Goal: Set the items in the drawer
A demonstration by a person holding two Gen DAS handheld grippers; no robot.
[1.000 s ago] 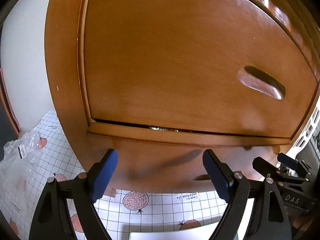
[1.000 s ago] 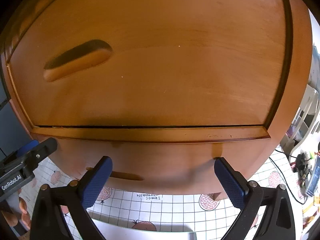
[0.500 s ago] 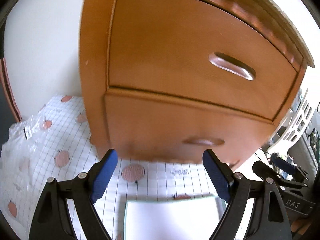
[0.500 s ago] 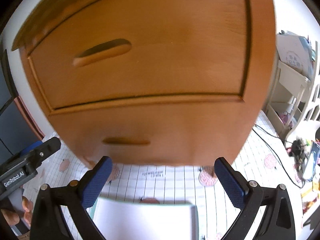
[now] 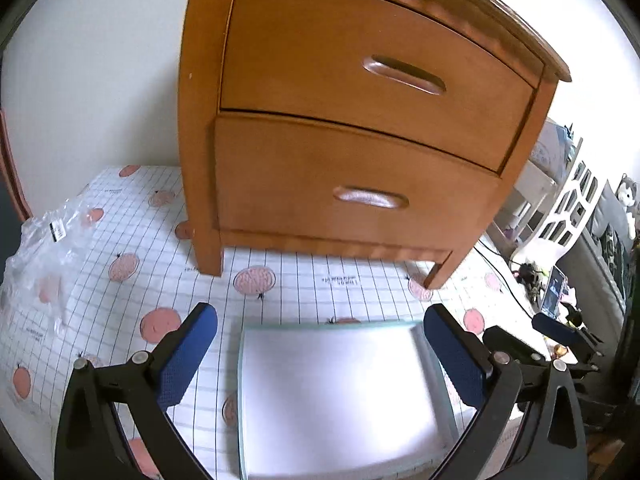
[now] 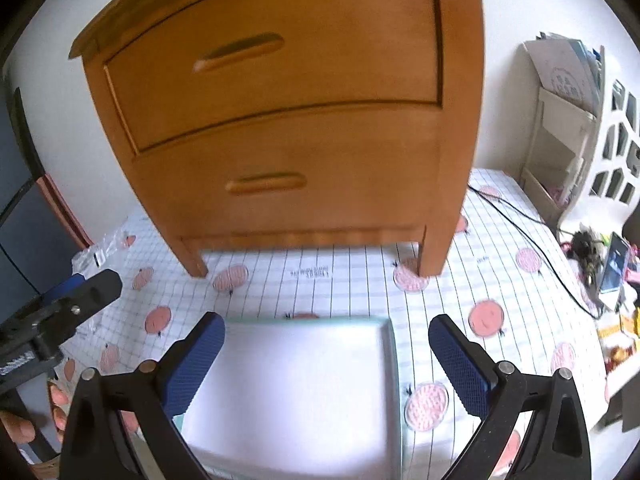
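Observation:
A small wooden cabinet [image 5: 360, 120] [image 6: 288, 128] with two drawers stands on a checked tablecloth; both drawers are pushed in. The upper drawer handle [image 5: 404, 75] [image 6: 240, 51] and lower drawer handle [image 5: 370, 198] [image 6: 266, 184] are carved grips. A white tray [image 5: 336, 396] [image 6: 296, 392] with a pale green rim lies in front of the cabinet. My left gripper [image 5: 320, 344] hovers open over the tray's far edge, holding nothing. My right gripper [image 6: 326, 346] is open and holds nothing too, above the same tray.
A crumpled clear plastic bag [image 5: 44, 248] lies left of the cabinet. A black cable [image 6: 528, 248] crosses the cloth on the right, near a phone [image 6: 614, 270] and clutter. A white shelf unit [image 6: 568, 152] stands at the right. A person's fingers [image 6: 56, 404] show at the lower left.
Both grippers have pulled back and away from the cabinet front, so the whole cabinet and the white tray have come into view. Both stay open.

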